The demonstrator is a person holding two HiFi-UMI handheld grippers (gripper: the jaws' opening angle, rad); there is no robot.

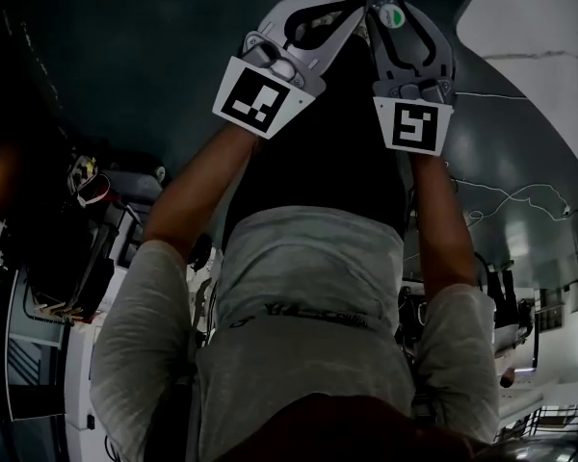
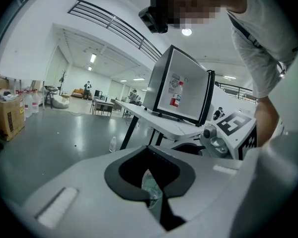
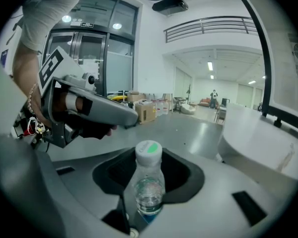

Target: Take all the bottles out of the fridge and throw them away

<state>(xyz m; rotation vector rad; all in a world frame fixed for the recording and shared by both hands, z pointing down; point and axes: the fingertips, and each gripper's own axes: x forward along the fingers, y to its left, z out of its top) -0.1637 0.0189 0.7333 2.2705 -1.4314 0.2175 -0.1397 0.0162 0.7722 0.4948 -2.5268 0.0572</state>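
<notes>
both arms reach straight ahead side by side, the left forearm (image 1: 197, 195) and right forearm (image 1: 441, 224) bare below grey sleeves, and the tongs tip slightly downward with their tips close together. the left gripper (image 1: 339, 15) is pinched onto a crinkled clear bottle (image 2: 151, 186), thin and dented, between grey moulded jaws. the right gripper (image 1: 393, 3) clamps a smooth clear water bottle (image 3: 149, 182) that stands upright, with a round white cap (image 3: 149, 151) bearing a green patch. farther off, a boxy black fridge (image 2: 181, 90) sits on a white table (image 2: 154, 120) above a glossy grey floor (image 2: 49, 133).
</notes>
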